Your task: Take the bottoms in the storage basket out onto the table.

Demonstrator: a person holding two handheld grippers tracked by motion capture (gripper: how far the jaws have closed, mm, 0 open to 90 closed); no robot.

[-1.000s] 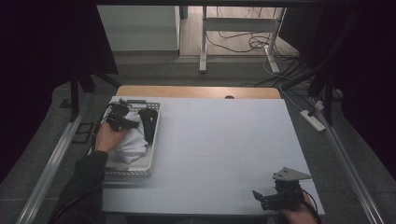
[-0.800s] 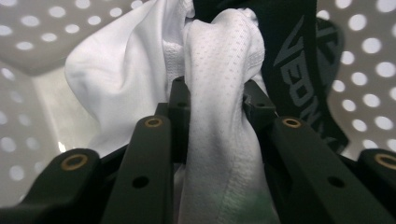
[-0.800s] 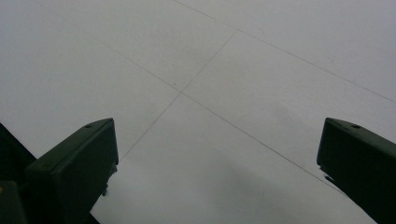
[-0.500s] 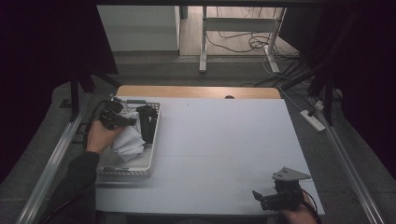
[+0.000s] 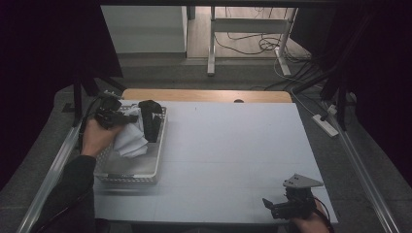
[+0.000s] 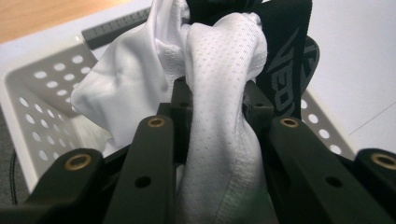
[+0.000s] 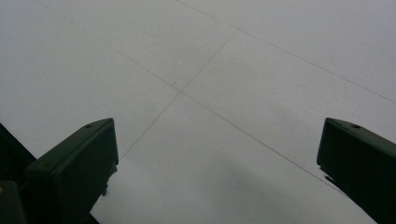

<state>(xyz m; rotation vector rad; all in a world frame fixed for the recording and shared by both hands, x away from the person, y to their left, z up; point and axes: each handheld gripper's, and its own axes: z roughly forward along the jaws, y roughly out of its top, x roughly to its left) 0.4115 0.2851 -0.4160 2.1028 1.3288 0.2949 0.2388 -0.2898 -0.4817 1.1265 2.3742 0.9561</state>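
White garment (image 6: 219,116) – dimpled mesh fabric, bunched up – is pinched between the jaws of the left gripper (image 6: 217,100), clamped tight on a fold. In the high view the cloth (image 5: 130,138) hangs from that gripper (image 5: 112,116) over the left part of the white perforated basket (image 5: 127,171), its lower end down inside the basket. A black item w/ grey lettering (image 6: 287,65) sits right behind the white fabric, touching it; from above it shows as a dark strip (image 5: 150,119) against the basket's far right side. Basket sits at the left edge of the white table (image 5: 233,155), wooden strip (image 5: 204,95) along the far edge. Right gripper (image 5: 286,206) is well apart, at the near right corner of the table, jaws spread wide w/ nothing between them, just bare tabletop w/ thin seam lines (image 7: 210,60) under it
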